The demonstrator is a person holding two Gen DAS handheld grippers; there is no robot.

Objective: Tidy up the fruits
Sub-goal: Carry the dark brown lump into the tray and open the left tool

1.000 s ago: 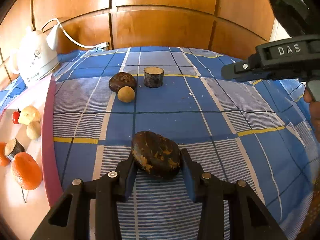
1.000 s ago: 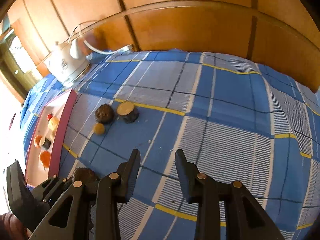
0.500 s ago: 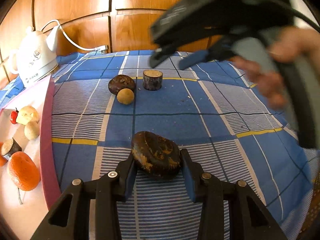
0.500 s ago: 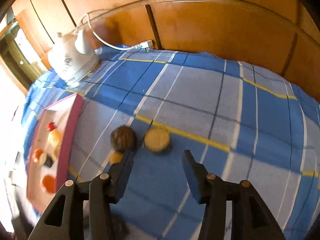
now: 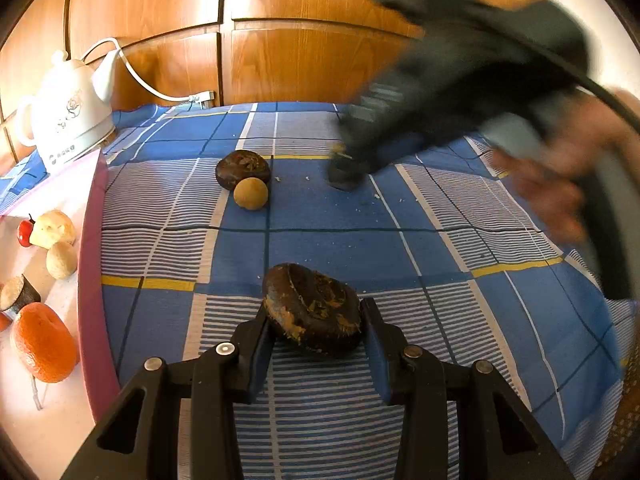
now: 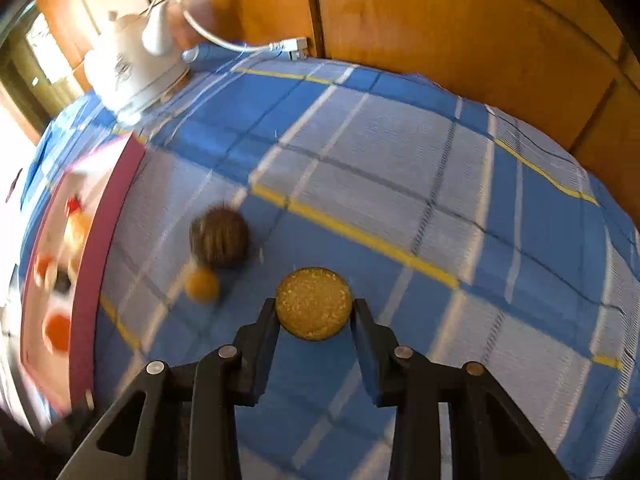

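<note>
Since prev. frame, right gripper [image 6: 314, 312] has dropped onto the cut fruit stump [image 6: 314, 303]; jaws closing, pads touching its sides. Checked blue cloth [image 5: 320, 232], woven. Pink tray [image 5: 93, 264] at left. Left gripper [image 5: 318, 330] clenched on rough dark oval fruit [image 5: 313, 307].

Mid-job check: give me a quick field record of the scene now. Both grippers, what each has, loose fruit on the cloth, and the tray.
left gripper: shut on dark flat fruit, low over the cloth
right gripper: jaws closing around cut-top brown piece
loose on blue checked cloth: dark round fruit touching small tan ball
pink-rimmed tray: orange, two pale fruits, a small red one, another cut brown piece
kettle: white, behind the tray
</note>
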